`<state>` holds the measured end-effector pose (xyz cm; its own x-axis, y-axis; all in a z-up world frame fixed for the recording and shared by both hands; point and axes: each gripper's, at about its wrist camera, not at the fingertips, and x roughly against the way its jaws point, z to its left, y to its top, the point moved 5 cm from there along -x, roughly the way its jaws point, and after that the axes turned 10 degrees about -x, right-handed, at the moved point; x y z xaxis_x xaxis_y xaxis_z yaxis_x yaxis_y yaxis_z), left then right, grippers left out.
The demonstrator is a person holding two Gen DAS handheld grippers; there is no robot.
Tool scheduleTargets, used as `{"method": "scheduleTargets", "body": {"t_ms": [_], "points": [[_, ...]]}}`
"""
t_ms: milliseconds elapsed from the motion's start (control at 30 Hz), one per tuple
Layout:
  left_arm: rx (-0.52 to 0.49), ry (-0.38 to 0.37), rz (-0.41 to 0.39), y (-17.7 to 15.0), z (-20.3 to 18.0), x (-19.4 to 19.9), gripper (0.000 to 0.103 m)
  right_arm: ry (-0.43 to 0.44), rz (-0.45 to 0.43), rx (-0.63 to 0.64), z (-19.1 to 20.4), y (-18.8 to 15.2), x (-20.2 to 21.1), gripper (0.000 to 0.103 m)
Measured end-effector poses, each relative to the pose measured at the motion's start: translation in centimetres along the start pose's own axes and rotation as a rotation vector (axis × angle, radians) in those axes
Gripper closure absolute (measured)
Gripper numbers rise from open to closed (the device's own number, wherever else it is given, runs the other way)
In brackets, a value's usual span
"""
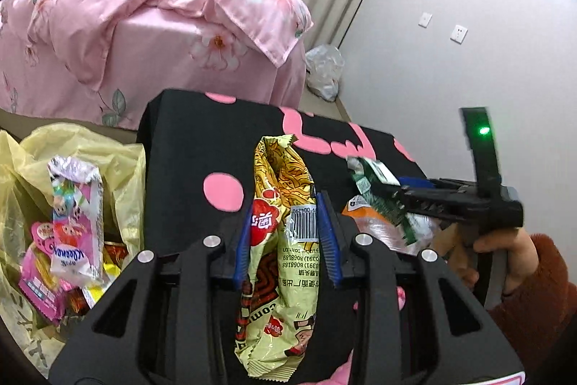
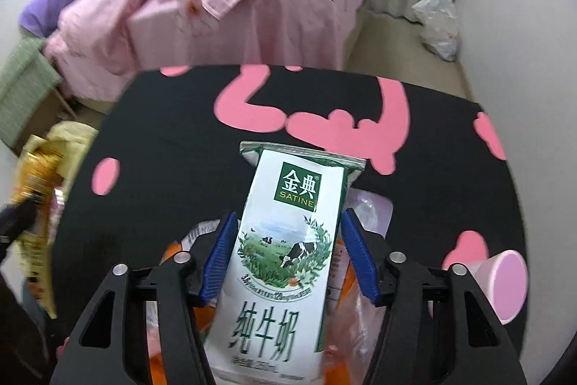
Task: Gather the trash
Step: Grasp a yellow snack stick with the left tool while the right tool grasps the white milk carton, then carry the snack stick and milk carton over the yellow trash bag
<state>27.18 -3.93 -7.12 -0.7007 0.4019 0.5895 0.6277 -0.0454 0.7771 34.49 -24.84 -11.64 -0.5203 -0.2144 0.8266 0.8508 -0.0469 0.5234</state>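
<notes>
My left gripper (image 1: 286, 233) is shut on a yellow snack wrapper (image 1: 281, 204) and holds it above the black table with pink shapes (image 1: 180, 147). My right gripper (image 2: 288, 251) is shut on a white and green milk carton (image 2: 288, 240) above the same table (image 2: 162, 132). The right gripper also shows in the left wrist view (image 1: 400, 193), to the right, with the carton (image 1: 371, 175) in it. A yellow trash bag (image 1: 72, 150) with several wrappers inside stands left of the table.
An orange and clear wrapper (image 2: 346, 323) and a pale pink cup on its side (image 2: 501, 284) lie on the table. A bed with a pink floral quilt (image 1: 144, 17) stands behind. A clear plastic bag (image 1: 324, 67) lies by the wall.
</notes>
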Motion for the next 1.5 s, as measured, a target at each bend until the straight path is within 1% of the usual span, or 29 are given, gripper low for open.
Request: {"method": "scheduleTargets", "body": {"t_ms": [67, 100, 167, 233, 333, 367, 467, 533, 667, 733, 767, 800, 833, 867, 900, 933, 1000, 1067, 1133, 1200, 1233, 1300, 1367, 1433, 1500], "points": [[-0.007, 0.003, 0.035, -0.4, 0.2, -0.8, 0.072, 0.059, -0.019, -0.009, -0.1, -0.3, 1.2, 0.055], [-0.009, 0.008, 0.047, -0.7, 0.3, -0.9, 0.072, 0.075, -0.05, -0.003, -0.1, -0.4, 2.3, 0.055], [-0.01, 0.011, 0.096, -1.2, 0.4, -1.8, 0.071, 0.075, -0.116, 0.032, 0.0, -0.7, 4.7, 0.055], [-0.006, 0.005, 0.131, -1.7, 0.4, -2.5, 0.067, 0.081, -0.161, 0.054, 0.0, -0.8, 6.6, 0.055], [-0.016, -0.015, 0.174, -2.1, 0.1, -3.4, 0.058, 0.11, -0.211, 0.054, -0.5, -1.2, 9.3, 0.055], [-0.021, -0.02, 0.181, -2.1, 0.0, -3.5, 0.054, 0.112, -0.22, 0.053, -0.7, -1.3, 9.7, 0.055], [-0.039, -0.065, 0.199, -2.0, -0.7, -3.7, 0.043, 0.121, -0.261, 0.052, -1.4, -1.8, 11.5, 0.055], [-0.05, -0.086, 0.208, -1.7, -1.0, -3.6, 0.041, 0.125, -0.272, 0.048, -1.9, -2.4, 12.0, 0.055], [-0.058, -0.079, 0.225, -0.5, -0.7, -3.9, 0.041, 0.118, -0.243, 0.061, -2.4, -4.3, 11.6, 0.055], [-0.053, -0.064, 0.257, 0.0, -0.1, -4.7, 0.041, 0.109, -0.231, 0.064, -2.9, -5.3, 11.3, 0.055], [-0.049, -0.057, 0.288, 0.0, 0.2, -5.4, 0.041, 0.111, -0.223, 0.055, -3.3, -5.9, 11.1, 0.055], [-0.046, -0.054, 0.308, 0.0, 0.4, -5.8, 0.043, 0.116, -0.215, 0.045, -3.6, -6.3, 11.0, 0.055], [-0.038, -0.05, 0.33, -0.2, 0.6, -6.4, 0.047, 0.12, -0.207, 0.035, -4.0, -6.7, 10.8, 0.055], [-0.033, -0.047, 0.348, -0.3, 0.7, -6.9, 0.06, 0.122, -0.199, 0.029, -4.3, -7.2, 10.6, 0.055], [-0.034, -0.047, 0.355, -0.4, 0.7, -7.1, 0.071, 0.121, -0.192, 0.031, -4.6, -7.7, 10.4, 0.055], [-0.036, -0.048, 0.352, -0.4, 0.6, -7.2, 0.071, 0.119, -0.188, 0.037, -4.7, -8.2, 10.2, 0.055], [-0.037, -0.063, 0.321, -0.3, 0.0, -6.6, 0.072, 0.129, -0.167, 0.047, -4.9, -9.1, 10.0, 0.055], [-0.051, -0.069, 0.272, 0.2, -0.8, -5.4, 0.072, 0.132, -0.141, 0.063, -5.2, -9.9, 9.6, 0.054], [-0.071, -0.052, 0.204, 0.9, -1.6, -3.7, 0.072, 0.1, -0.108, 0.097, -5.3, -10.5, 9.2, 0.05], [-0.081, -0.035, 0.136, 1.5, -2.2, -1.9, 0.072, 0.083, -0.08, 0.12, -5.2, -10.8, 9.0, 0.05], [-0.084, -0.031, 0.118, 1.6, -2.4, -1.4, 0.072, 0.081, -0.068, 0.12, -5.3, -10.9, 9.0, 0.05], [-0.096, -0.021, 0.081, 1.7, -2.8, -0.2, 0.072, 0.087, -0.049, 0.093, -5.5, -10.9, 8.9, 0.05], [-0.107, -0.007, 0.051, 1.6, -3.3, 0.9, 0.072, 0.111, -0.04, 0.056, -5.7, -10.5, 8.9, 0.05], [-0.106, -0.003, 0.034, 1.6, -3.5, 1.6, 0.072, 0.137, -0.026, 0.029, -5.8, -9.8, 8.5, 0.049], [-0.101, -0.004, 0.026, 1.4, -3.6, 2.2, 0.072, 0.138, -0.003, 0.03, -5.5, -9.2, 8.0, 0.049]]}}
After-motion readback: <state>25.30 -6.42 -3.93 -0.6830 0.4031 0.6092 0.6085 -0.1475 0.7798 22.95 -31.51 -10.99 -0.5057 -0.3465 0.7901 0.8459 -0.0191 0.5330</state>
